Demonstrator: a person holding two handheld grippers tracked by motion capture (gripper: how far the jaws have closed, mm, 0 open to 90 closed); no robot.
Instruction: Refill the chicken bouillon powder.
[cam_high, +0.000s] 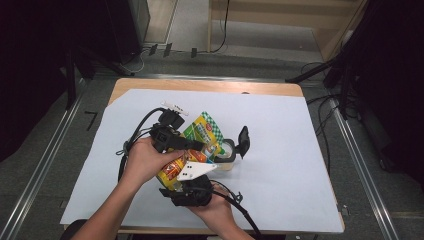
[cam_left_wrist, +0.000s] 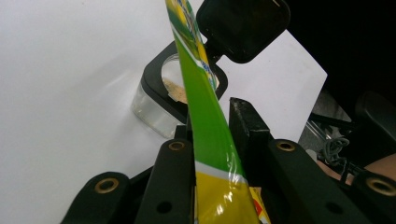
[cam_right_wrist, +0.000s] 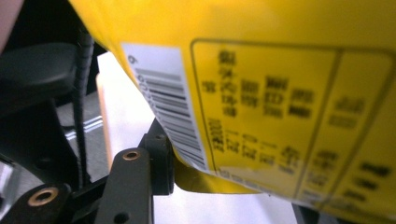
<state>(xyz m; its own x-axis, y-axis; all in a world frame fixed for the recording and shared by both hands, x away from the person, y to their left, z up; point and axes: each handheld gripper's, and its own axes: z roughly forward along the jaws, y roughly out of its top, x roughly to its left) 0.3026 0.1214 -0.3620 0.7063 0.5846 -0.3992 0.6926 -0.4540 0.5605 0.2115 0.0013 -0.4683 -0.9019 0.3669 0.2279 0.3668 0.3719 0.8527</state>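
Where the two hands meet over the white sheet, much of the packet is covered by them, so only its green top and some yellow show in the high view. Just beside the packet stands a clear jar, lid flipped open. Left gripper pinches the packet's green edge. Right gripper has the packet's yellow lower end between its jaws, one jaw hidden; whether they press, I cannot tell. Bare sheet lies wide right of the jar.
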